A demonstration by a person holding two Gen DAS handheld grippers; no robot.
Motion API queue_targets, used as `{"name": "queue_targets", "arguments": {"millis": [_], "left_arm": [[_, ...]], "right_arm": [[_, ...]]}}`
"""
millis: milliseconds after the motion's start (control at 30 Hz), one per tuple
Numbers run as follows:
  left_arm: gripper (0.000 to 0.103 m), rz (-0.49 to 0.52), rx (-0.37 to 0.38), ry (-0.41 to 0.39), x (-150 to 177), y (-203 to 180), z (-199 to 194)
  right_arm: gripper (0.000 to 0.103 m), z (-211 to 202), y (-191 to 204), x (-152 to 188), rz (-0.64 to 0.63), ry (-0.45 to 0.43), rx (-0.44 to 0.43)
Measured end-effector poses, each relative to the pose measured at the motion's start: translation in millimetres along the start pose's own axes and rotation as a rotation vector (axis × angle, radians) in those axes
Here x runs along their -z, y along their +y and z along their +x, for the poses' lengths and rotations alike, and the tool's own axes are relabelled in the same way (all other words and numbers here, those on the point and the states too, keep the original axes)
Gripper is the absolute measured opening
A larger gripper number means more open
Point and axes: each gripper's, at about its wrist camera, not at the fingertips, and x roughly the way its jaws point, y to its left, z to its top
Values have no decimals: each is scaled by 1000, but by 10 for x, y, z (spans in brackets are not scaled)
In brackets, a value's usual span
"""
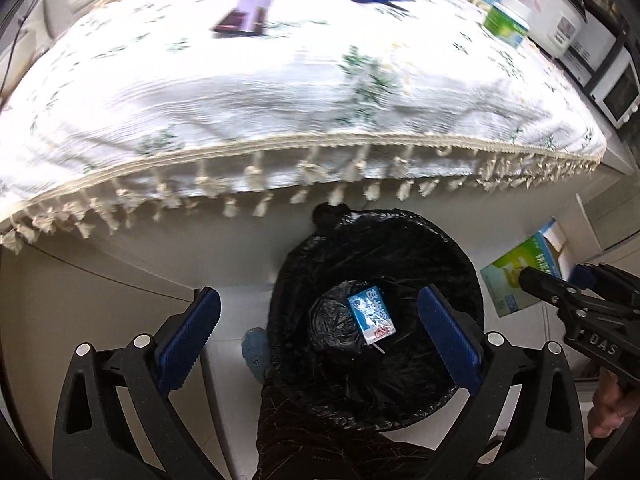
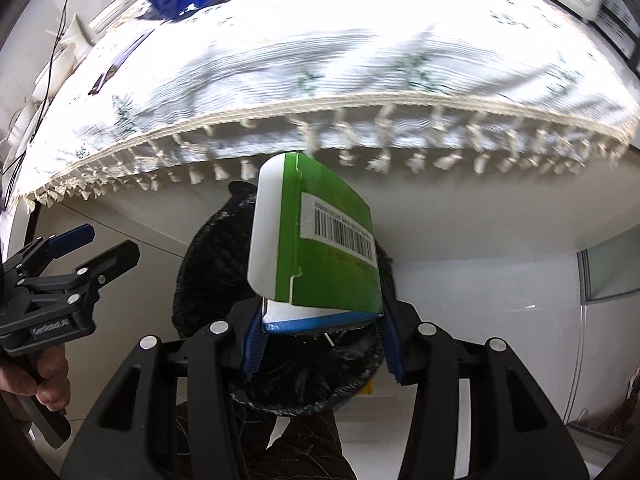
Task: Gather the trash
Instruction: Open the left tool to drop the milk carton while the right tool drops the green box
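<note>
Below the left gripper (image 1: pixel 318 338), jaws spread wide and empty, a small blue drink carton (image 1: pixel 371 314) lies inside the black-bagged round bin (image 1: pixel 400 248), and over on the right wrist view the right gripper (image 2: pixel 320 334) clamps a green cardboard box (image 2: pixel 320 240) above that bin.

Tablecloth (image 1: pixel 248 92): white, green sprig print, cream tassel fringe.
Bin liner (image 1: pixel 400 256): glossy black.
Small carton (image 1: pixel 371 314) in bin: blue-white, red patch.
Box (image 2: pixel 332 248) in right gripper (image 2: pixel 320 344): green, white side, black barcode.
Gripper pads (image 1: pixel 188 336): blue; frames black.
</note>
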Motion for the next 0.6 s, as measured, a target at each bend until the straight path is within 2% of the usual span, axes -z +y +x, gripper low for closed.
{"name": "queue_targets", "arguments": {"millis": [600], "left_arm": [[97, -76, -45, 9, 101, 526, -67]], "right_arm": [[47, 414, 584, -196, -93, 33, -20]]}}
